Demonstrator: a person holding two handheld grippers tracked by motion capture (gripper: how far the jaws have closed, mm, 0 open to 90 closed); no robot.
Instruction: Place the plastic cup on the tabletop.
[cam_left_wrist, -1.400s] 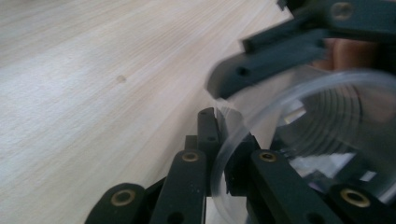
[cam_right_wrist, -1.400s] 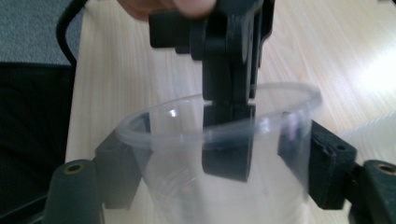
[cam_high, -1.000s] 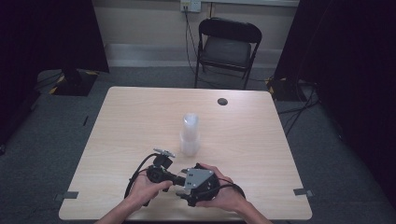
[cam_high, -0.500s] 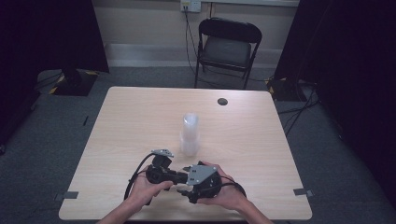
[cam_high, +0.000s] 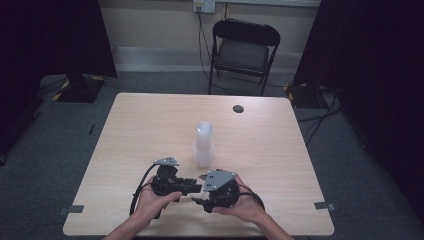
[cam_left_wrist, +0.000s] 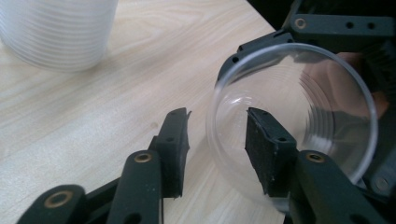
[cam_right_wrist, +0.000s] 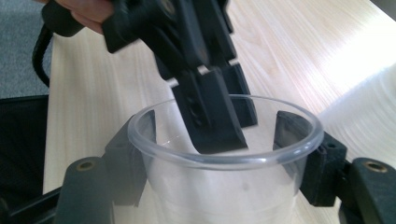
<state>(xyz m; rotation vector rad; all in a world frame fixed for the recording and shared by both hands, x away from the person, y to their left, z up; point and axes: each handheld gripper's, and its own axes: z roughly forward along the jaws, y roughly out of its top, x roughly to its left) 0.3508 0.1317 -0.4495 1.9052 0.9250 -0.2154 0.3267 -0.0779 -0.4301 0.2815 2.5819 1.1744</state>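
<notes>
Since a second ago, my left gripper has been opening its jaws: they pinched the rim of the clear cup then, and now they stand apart astride that rim, one pad inside the mouth, the other outside, neither pressing on the wall. Both hands sit about where they were, close together near my edge of the tabletop.

My right gripper has the cup: in the right gripper view its jaws clamp the cup's wall from either side just under the rim, partly closed around it, mouth facing the left gripper. Beyond the left gripper's outer jaw, across bare wood, stands the stack of cups (upright, well ahead of both grippers in the high view).

The risk, as I judge it, lies in pulling the left gripper away. Its inner pad is inside the mouth, so a skewed withdrawal could hook the rim and twist the cup in the right gripper's hold. The wall looks thin and slick; too hard a squeeze could buckle it, too light a one could let it slip onto the tabletop.
</notes>
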